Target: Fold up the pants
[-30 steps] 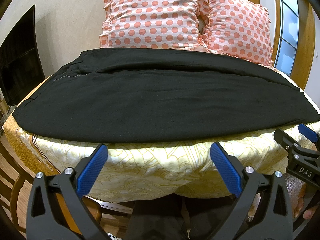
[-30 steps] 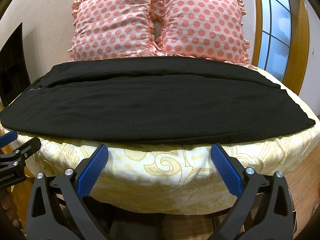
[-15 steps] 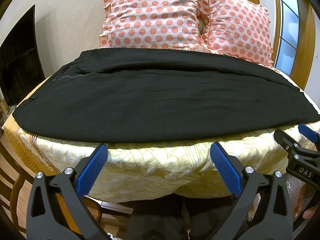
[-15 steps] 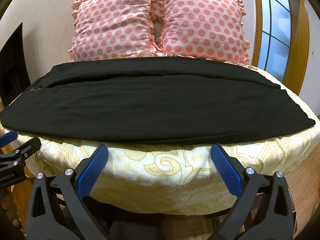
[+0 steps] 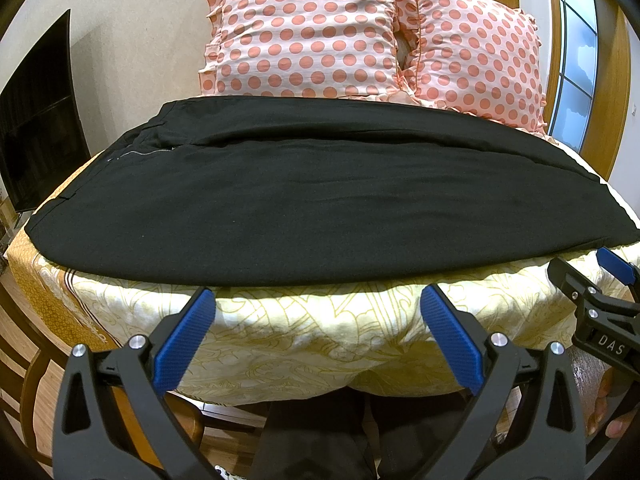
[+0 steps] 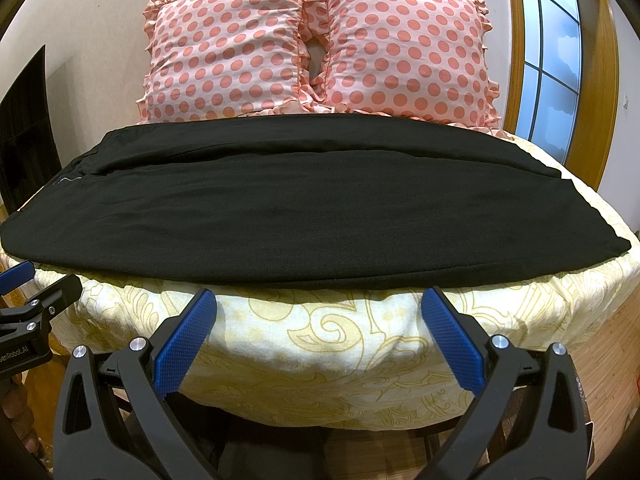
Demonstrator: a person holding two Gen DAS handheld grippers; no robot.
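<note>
Lying unmoved across bed [image 5: 280, 320] near edge: black pants [image 5: 320, 208]; left gripper [image 5: 318, 326], right gripper [image 6: 320, 326] both released, folding unstarted.

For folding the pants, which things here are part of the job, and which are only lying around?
Part of the job:
- pants, spread flat across the bed
- left gripper, open, holding nothing
- right gripper, open, holding nothing
- bed, the work surface

Only lying around:
- two pillows, behind the pants
- dark screen, at the left
- window, at the right
</note>
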